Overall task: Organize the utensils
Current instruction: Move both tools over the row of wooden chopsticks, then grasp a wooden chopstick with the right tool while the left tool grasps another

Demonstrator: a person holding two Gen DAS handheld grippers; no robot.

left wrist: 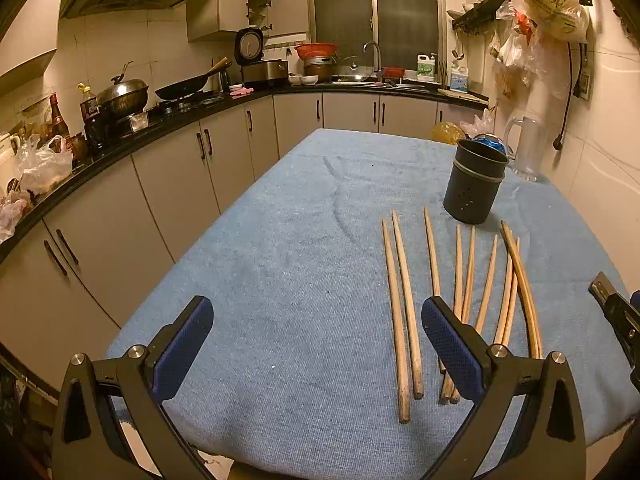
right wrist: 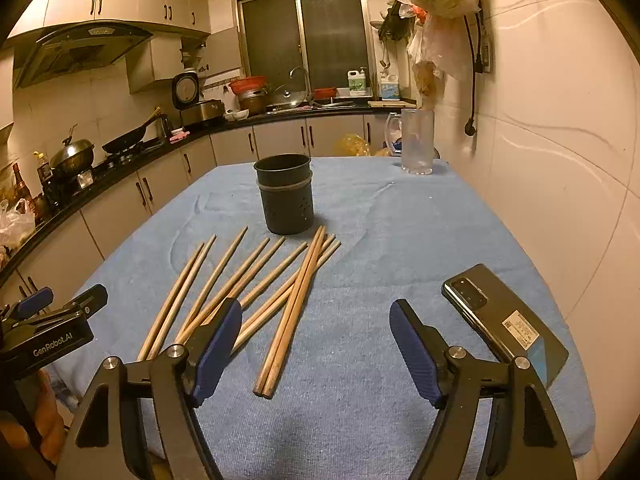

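Observation:
Several wooden chopsticks (left wrist: 404,304) lie side by side on the blue cloth, also in the right wrist view (right wrist: 292,304). A dark perforated utensil holder (left wrist: 474,184) stands upright just beyond them, seen too in the right wrist view (right wrist: 285,194); its inside is hidden. My left gripper (left wrist: 316,336) is open and empty above the near edge, left of the chopsticks. My right gripper (right wrist: 316,336) is open and empty, just right of the chopsticks' near ends. The left gripper shows at the left edge of the right wrist view (right wrist: 52,312).
A black phone (right wrist: 504,324) lies on the cloth at the right. A clear glass jug (right wrist: 416,142) stands at the far right corner by the wall. The table's blue cloth (left wrist: 280,240) ends near the kitchen cabinets (left wrist: 168,184) on the left.

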